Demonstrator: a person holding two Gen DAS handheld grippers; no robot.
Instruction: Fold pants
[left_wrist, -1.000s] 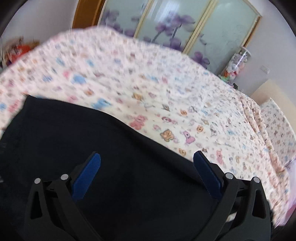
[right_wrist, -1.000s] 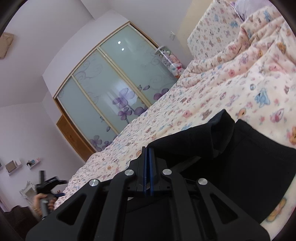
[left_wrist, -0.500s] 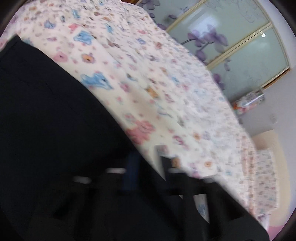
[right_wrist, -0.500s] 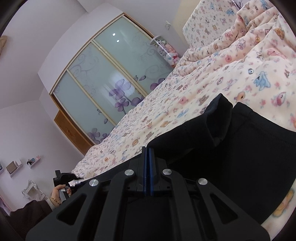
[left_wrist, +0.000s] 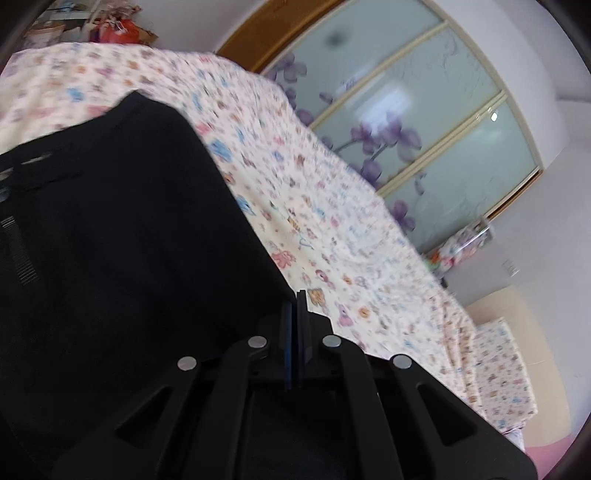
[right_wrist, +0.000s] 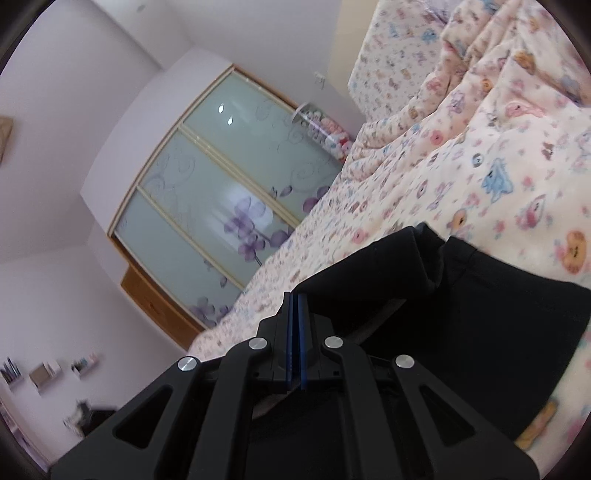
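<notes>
Since the earlier frames, the left hand-held gripper (left_wrist: 294, 317) has gone from wide open to fully closed, its blue pads pressed together at the edge of the black pants (left_wrist: 122, 229); whether cloth lies between them cannot be told. The right hand-held gripper (right_wrist: 295, 321) remains closed with its pads together, and a raised fold of the pants (right_wrist: 436, 291) sits just beyond its tips; a grasp on the cloth cannot be confirmed.

The pants lie on a bed covered by a cream sheet (left_wrist: 332, 229) printed with small cartoon animals. A bunched quilt (right_wrist: 498, 81) in the same print lies at the far end. Beyond the bed stands a wardrobe (left_wrist: 417, 122) with frosted sliding doors bearing purple flowers, beside pale lilac walls (right_wrist: 55, 288). Small wall shelves (right_wrist: 44, 373) appear in the right wrist view.
</notes>
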